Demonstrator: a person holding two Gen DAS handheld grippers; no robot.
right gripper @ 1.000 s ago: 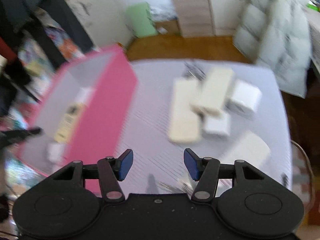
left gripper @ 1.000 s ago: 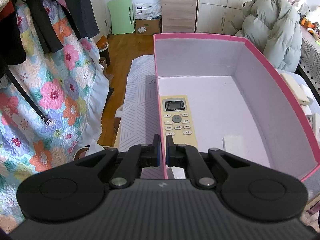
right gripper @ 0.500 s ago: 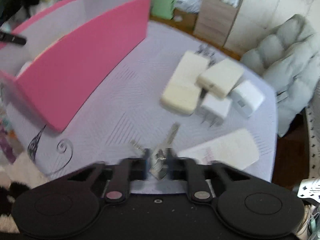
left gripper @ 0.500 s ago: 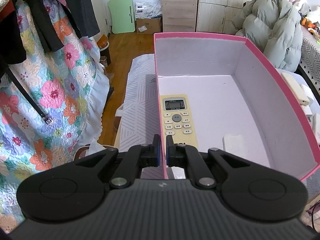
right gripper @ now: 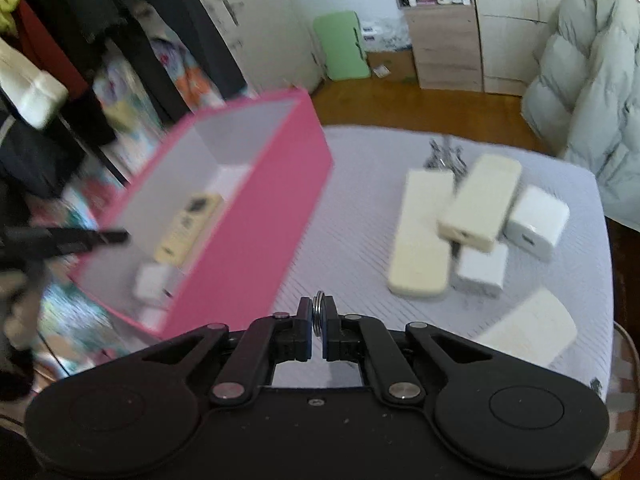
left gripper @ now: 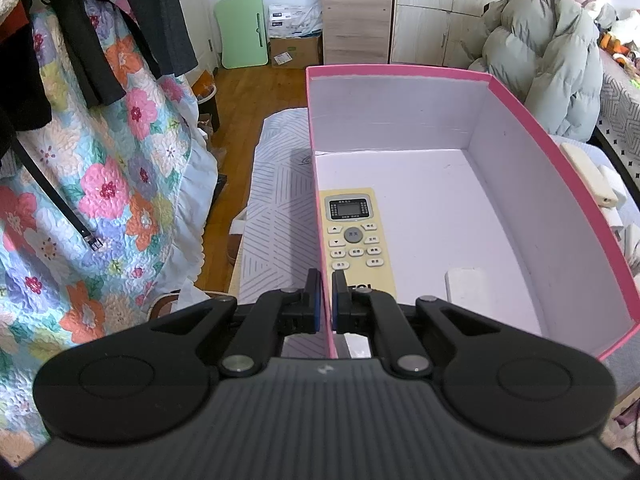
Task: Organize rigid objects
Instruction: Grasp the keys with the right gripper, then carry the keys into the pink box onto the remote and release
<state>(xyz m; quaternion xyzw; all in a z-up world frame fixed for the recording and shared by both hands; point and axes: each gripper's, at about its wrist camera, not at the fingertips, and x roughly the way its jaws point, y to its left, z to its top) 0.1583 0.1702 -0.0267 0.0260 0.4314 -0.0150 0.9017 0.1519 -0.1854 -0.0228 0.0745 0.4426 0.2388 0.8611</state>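
Bedroom clutter frames it all: a flowered quilt (left gripper: 100,184) on the left, a puffy grey coat (left gripper: 544,60) far right, and a table under a pale striped cloth (right gripper: 352,216) where the sorting goes on.

Starting at the tongs, the left gripper (left gripper: 325,300) is clamped on the near left wall of the pink box (left gripper: 592,216), one finger outside and one inside, presumably to keep the light box from sliding while things are dropped in. The right gripper (right gripper: 319,320) has its fingers pressed shut on a metal key ring (right gripper: 319,314), which stands edge-on between the pads; any keys hanging below are hidden by the tool. It hovers over the cloth just right of the box's near corner.

Inside the box, a yellowed remote (left gripper: 354,236) lies along the left wall, and a small white charger (left gripper: 470,284) sits nearer the right, so the floor is mostly free for the ring.

Out on the cloth to the right, still unsorted: two cream slabs (right gripper: 424,236), one overlapping the other, two white plug adapters (right gripper: 536,222) touching them, a white card-like piece (right gripper: 532,328) nearer, and another bunch of keys (right gripper: 444,156) at the far edge
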